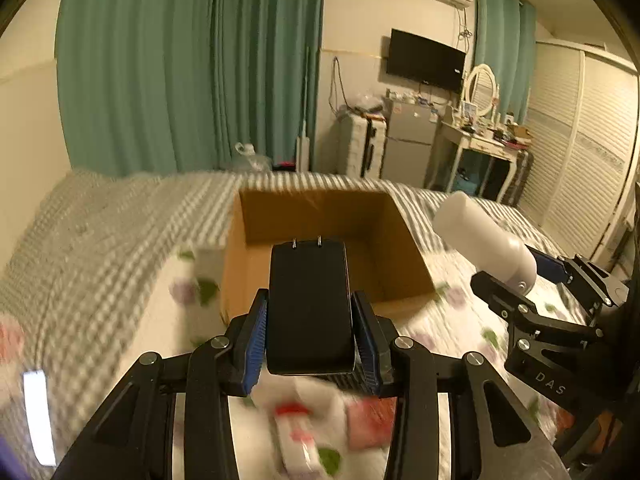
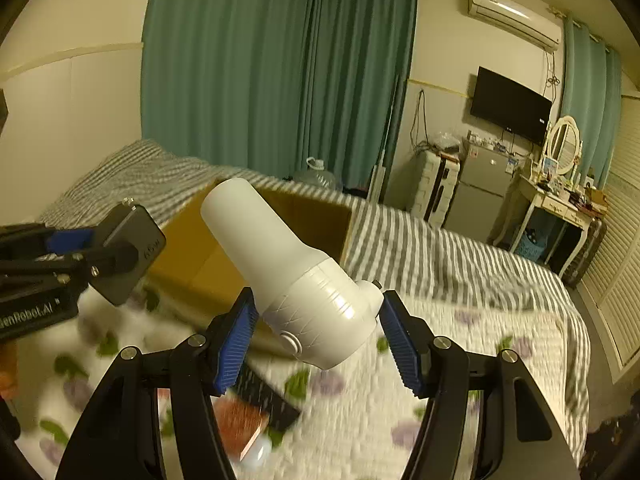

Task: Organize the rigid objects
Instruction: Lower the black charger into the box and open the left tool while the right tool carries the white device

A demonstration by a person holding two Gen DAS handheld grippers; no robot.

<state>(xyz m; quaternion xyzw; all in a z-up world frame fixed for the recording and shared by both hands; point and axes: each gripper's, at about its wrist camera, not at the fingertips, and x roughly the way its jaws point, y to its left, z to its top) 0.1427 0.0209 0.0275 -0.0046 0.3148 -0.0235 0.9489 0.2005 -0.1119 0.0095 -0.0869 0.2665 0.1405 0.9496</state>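
My left gripper [image 1: 310, 334] is shut on a black power adapter [image 1: 309, 304] with two metal prongs, held just before the near wall of an open cardboard box [image 1: 394, 248] on the bed. My right gripper [image 2: 316, 334] is shut on a white cylindrical device [image 2: 288, 264], tilted up and to the left, near the box [image 2: 320, 208]. The white device [image 1: 480, 236] and right gripper also show at the right of the left wrist view. The adapter [image 2: 128, 254] and left gripper show at the left of the right wrist view.
The bed has a floral quilt [image 2: 460, 360] and a grey striped blanket [image 1: 100, 240]. A red-capped tube [image 1: 298, 436], a red packet [image 2: 236, 420] and a black flat object [image 2: 272, 396] lie on the quilt below the grippers. A fridge, dresser and wardrobe stand at the right.
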